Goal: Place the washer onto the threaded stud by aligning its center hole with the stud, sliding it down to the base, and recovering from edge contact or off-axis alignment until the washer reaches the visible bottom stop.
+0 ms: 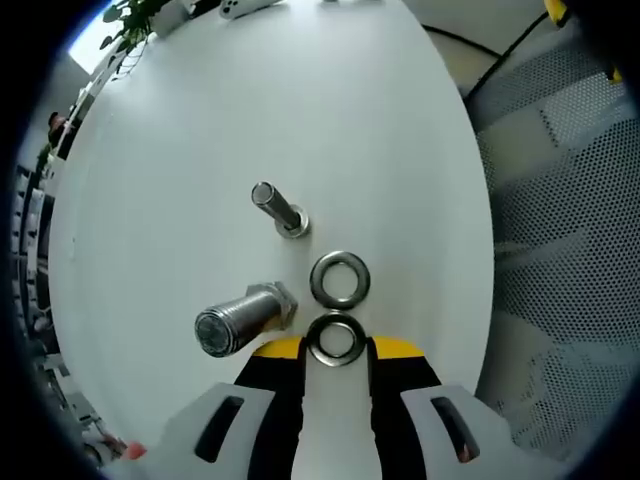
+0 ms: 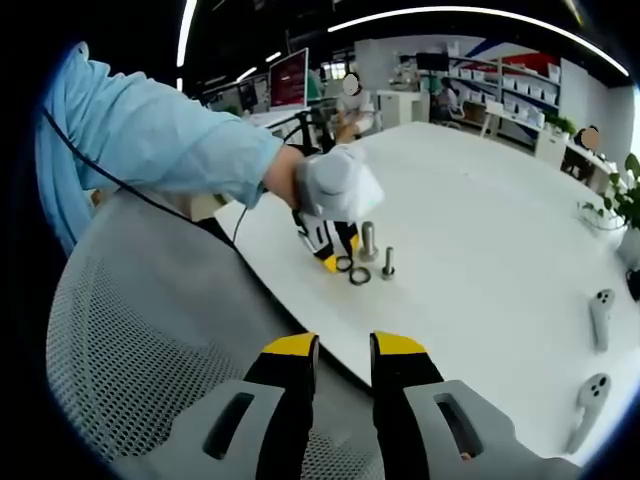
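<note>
Left claw: low over the white table, yellow-tipped jaws apart, straddling the near washer; pad contact with the rim not discernible, so gripped or merely bracketed, cannot tell.
Near washer: flat on the table, right at the jaw tips, hole facing up.
Far washer: flat, just beyond the near one, nearly touching it, apart from both studs.
Large stud: upright on its hex base, just left of the near washer in the left gripper view, fisheye making it lean toward the camera.
Small stud: upright, farther out, beyond and left of the far washer.
Key relation: either stud lies left and forward of the held-side washer; stud axes vertical, so lifting, carrying left, then levelling the hole over the tip looks necessary.
Nearer hand: left, already at the parts.
Right claw: well back, off the table edge, above a mesh chair; jaws apart with nothing between.
Hard to make out: which stud fits which washer; threads and bottom stop on both studs; in the right gripper view the gloved hand covers most of the left claw, washers tiny.
</note>
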`<act>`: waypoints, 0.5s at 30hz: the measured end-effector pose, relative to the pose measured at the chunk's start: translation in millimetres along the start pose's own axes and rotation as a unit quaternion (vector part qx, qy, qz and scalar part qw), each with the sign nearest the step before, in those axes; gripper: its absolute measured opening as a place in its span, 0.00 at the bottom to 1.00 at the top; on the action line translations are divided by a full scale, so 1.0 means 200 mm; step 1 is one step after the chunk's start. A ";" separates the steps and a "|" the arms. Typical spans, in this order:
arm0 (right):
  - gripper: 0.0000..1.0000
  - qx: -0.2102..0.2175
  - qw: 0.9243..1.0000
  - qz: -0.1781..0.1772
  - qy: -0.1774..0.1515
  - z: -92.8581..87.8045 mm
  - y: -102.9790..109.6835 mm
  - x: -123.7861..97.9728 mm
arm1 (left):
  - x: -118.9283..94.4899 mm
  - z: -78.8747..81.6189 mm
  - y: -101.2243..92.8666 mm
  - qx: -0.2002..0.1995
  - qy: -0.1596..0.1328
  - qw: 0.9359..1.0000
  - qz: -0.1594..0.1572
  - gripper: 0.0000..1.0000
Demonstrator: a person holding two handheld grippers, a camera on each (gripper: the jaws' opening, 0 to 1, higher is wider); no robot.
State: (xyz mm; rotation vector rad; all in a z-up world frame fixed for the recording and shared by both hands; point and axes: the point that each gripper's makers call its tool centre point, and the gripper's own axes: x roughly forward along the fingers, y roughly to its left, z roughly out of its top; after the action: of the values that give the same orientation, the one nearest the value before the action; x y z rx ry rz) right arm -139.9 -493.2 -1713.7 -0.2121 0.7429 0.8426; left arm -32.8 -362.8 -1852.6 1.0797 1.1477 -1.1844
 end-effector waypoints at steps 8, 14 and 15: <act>0.23 0.003 1.000 -0.002 0.020 -0.03 -0.01 0.01 | 0.00 0.00 0.00 0.004 0.012 1.000 -0.003 0.23; 0.23 0.011 1.000 -0.001 0.023 -0.04 -0.01 0.01 | 0.00 0.00 0.00 0.001 0.018 1.000 -0.001 0.22; 0.23 0.012 1.000 -0.001 0.021 -0.04 -0.01 0.01 | 0.00 0.00 0.00 0.003 0.018 1.000 -0.001 0.22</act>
State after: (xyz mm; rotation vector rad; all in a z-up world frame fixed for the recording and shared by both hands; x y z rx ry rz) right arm -142.4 -496.9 -1720.7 -0.2096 0.7918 0.8283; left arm -33.6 -362.6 -1852.5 1.1085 1.1740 -1.1739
